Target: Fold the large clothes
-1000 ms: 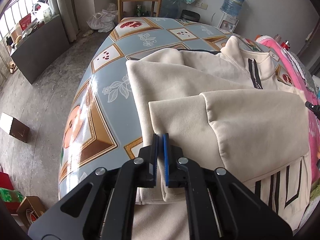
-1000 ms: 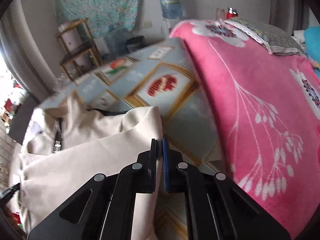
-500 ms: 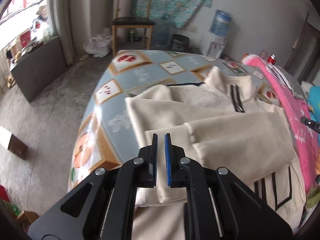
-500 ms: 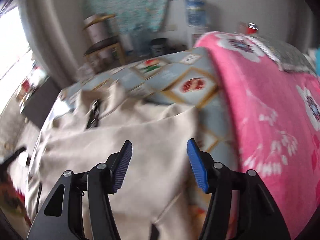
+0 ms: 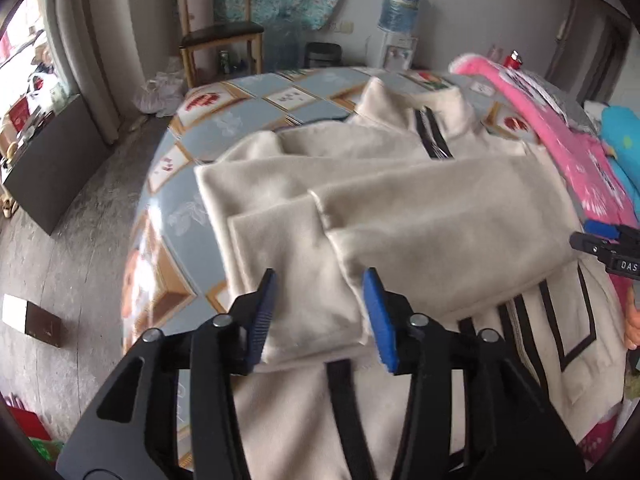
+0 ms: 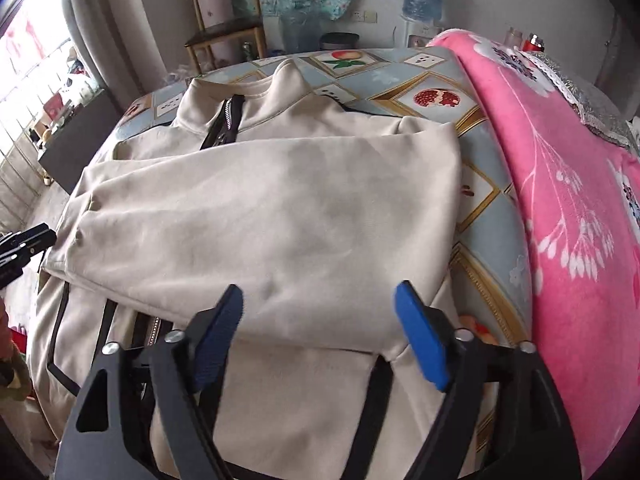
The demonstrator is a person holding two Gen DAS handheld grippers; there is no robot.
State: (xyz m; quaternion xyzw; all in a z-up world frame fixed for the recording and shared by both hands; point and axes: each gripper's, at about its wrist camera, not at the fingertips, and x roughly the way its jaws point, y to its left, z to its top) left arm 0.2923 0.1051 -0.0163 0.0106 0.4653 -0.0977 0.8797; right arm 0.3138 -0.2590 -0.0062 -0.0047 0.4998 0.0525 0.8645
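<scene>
A cream zip-neck sweatshirt (image 5: pixel 400 200) (image 6: pixel 260 216) lies flat on the patterned table (image 5: pixel 240 116), both sleeves folded across its chest. Black stripes mark its lower front (image 5: pixel 560 320). My left gripper (image 5: pixel 320 312) hovers over the left sleeve's cuff (image 5: pixel 304 280), its jaws opening with nothing between the pads. My right gripper (image 6: pixel 320 336) hangs above the right sleeve's lower edge (image 6: pixel 320 320), jaws opening wide, free of the cloth. Each gripper's tip shows at the edge of the other's view: the right gripper (image 5: pixel 604 236) and the left gripper (image 6: pixel 24 240).
A pink flowered blanket (image 6: pixel 560 200) covers the table's right side. Beyond the table stand a wooden chair (image 5: pixel 220 36), a water dispenser (image 5: pixel 400 20) and a dark bin (image 5: pixel 324 54). A dark cabinet (image 5: pixel 52 160) and a box (image 5: pixel 32 320) sit on the floor at left.
Both grippers let go of the sleeves and drew back from the cloth. The right one swung left and opened wide; the left one lifted a little and opened later.
</scene>
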